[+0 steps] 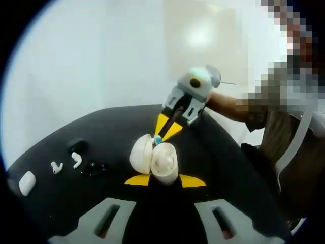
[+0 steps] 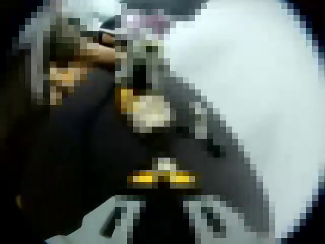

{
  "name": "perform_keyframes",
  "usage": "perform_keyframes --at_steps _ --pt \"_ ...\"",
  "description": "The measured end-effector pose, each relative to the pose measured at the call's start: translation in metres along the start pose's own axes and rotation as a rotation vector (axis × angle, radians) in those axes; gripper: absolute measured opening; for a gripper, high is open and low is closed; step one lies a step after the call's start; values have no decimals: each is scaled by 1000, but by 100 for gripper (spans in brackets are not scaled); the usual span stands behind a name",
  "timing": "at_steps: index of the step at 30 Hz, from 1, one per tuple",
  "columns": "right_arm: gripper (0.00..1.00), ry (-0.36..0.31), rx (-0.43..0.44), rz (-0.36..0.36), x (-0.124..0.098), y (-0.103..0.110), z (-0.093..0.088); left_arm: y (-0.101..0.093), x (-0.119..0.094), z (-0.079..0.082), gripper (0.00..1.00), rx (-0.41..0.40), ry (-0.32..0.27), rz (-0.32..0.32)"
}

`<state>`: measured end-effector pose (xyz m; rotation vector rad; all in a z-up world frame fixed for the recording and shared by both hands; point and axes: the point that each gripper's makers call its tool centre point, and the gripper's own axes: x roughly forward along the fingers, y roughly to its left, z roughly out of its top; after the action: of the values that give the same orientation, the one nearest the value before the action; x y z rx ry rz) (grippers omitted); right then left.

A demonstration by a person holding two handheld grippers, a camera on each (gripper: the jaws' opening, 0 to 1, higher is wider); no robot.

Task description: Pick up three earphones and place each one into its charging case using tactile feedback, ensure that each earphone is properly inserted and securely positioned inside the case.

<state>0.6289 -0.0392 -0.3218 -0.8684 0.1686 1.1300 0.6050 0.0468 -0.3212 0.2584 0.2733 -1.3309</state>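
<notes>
In the left gripper view, my left gripper [image 1: 165, 180] is shut on a white charging case [image 1: 163, 161], whose lid [image 1: 140, 153] hangs open to the left. The right gripper [image 1: 166, 131] comes down from behind, its yellow tips pinched on an earphone [image 1: 158, 139] with a teal tip, right at the case's mouth. Two more white earphones [image 1: 57, 166] [image 1: 76, 160] lie on the black table [image 1: 213, 152] at the left. The right gripper view is heavily blurred. There, the right gripper's [image 2: 161, 178] yellow tips sit close together around something pale, with the pale case [image 2: 151, 113] beyond.
A closed white case [image 1: 27, 183] lies near the table's left edge. A black case [image 1: 77, 146] and another dark item [image 1: 94, 168] sit by the loose earphones. A person's arm [image 1: 228, 105] and body stand at the right. A white wall is behind.
</notes>
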Motion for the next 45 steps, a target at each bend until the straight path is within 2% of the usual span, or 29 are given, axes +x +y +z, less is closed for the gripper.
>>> perform_keyframes --at_steps 7,11,13,15,17,20,23,27,31,36,45 --pt "6 10 24 18 -1 -1 4 0 0 0 16 0 0 0" --pt "6 -31 102 45 -6 -1 17 0 0 0 16 -1 0 -1" --pt "6 -21 187 85 -9 2 18 0 0 0 16 0 0 0" --pt "6 25 304 122 -12 2 17 0 0 0 16 -1 0 0" --pt "6 -1 387 182 -15 7 25 0 0 0 16 1 0 0" --pt "6 -56 602 303 -21 17 41 0 0 0 16 2 0 0" --pt "6 -27 729 370 -21 23 41 -1 0 0 16 3 0 1" --pt "6 29 832 362 -10 23 26 -1 0 0 16 3 0 1" --pt "6 -9 975 350 -3 14 23 -1 0 0 16 3 0 1" --pt "6 -19 989 358 1 10 23 -1 0 1 16 2 0 0" --pt "7 -17 968 296 7 -4 19 -2 0 1 16 0 -1 -1"
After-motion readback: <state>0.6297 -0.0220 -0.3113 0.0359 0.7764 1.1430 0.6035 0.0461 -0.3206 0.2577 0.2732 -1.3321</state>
